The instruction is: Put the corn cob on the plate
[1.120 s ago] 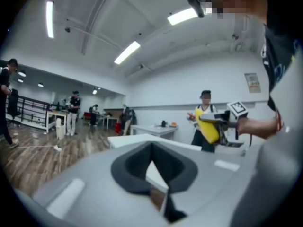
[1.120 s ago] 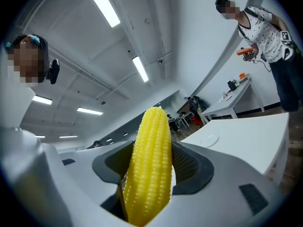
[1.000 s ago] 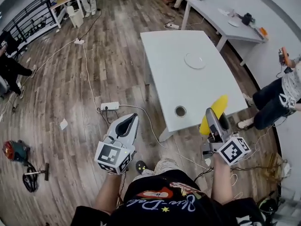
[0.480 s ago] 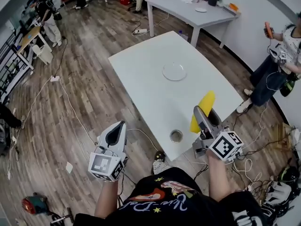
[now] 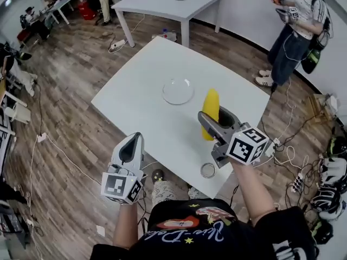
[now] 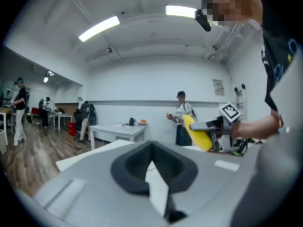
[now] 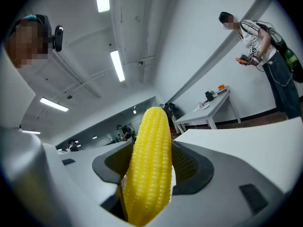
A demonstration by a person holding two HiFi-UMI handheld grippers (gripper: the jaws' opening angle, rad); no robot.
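A clear glass plate [image 5: 178, 91] lies on the white table [image 5: 141, 99]. The yellow corn cob [image 5: 211, 104] stands upright in my right gripper [image 5: 209, 122], which is shut on it over the table, just right of the plate and nearer to me. In the right gripper view the corn cob [image 7: 149, 169] fills the space between the jaws. My left gripper [image 5: 134, 138] is shut on nothing and hangs off the table's near-left edge. The left gripper view shows its closed jaws [image 6: 152, 164] and, beyond them, the corn cob [image 6: 199, 132].
A round metal-rimmed hole [image 5: 207, 170] sits in the table near its front corner. A person [image 5: 295, 31] stands beyond the table's right end. A second table [image 5: 168, 1] is behind. Cables [image 5: 287, 156] lie on the floor at right.
The view has swung, and the table and plate are now closer. My right gripper has carried the corn cob from the table's edge in over the table, up beside the plate. The left gripper stays shut.
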